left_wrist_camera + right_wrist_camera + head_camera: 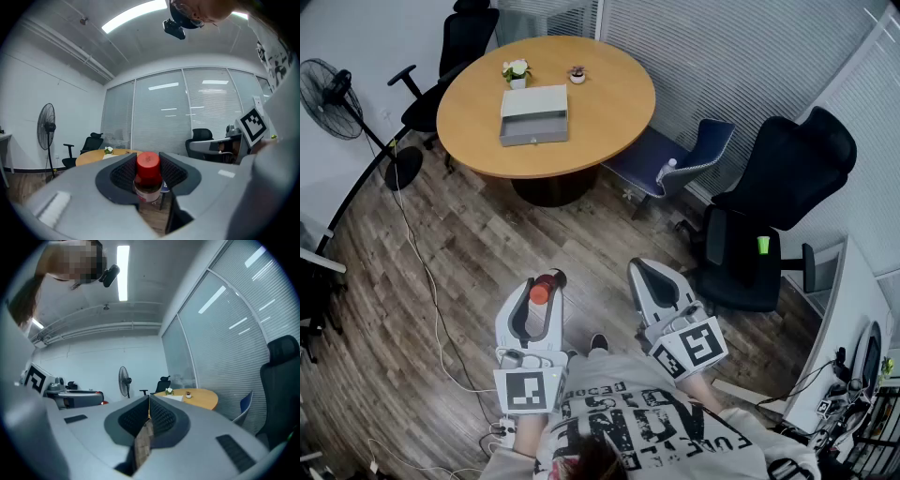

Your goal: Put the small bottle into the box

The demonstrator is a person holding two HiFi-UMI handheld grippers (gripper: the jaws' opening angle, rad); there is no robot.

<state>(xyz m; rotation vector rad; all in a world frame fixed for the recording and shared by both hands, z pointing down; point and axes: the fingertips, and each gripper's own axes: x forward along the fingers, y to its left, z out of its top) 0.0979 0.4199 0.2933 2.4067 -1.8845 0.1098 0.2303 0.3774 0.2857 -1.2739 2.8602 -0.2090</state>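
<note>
Small bottle point(148, 173) (gripped), box point(533, 134) well apart

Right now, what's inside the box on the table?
The box shows only a pale, bare interior. Its near wall hides the strip behind it. The small bottle is in the left tool.

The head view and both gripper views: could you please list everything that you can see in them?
small bottle: one, red cap, between the jaws of the left gripper
box: one, grey, on the round table
round table: one, tan wood, far side of the room
potted plants: two, small, on the table behind the box
office chairs: at least two black, one blue, around the table
fan: one, black, standing at the left
left gripper: grey, shut on the small bottle
right gripper: grey, shut, empty
</note>
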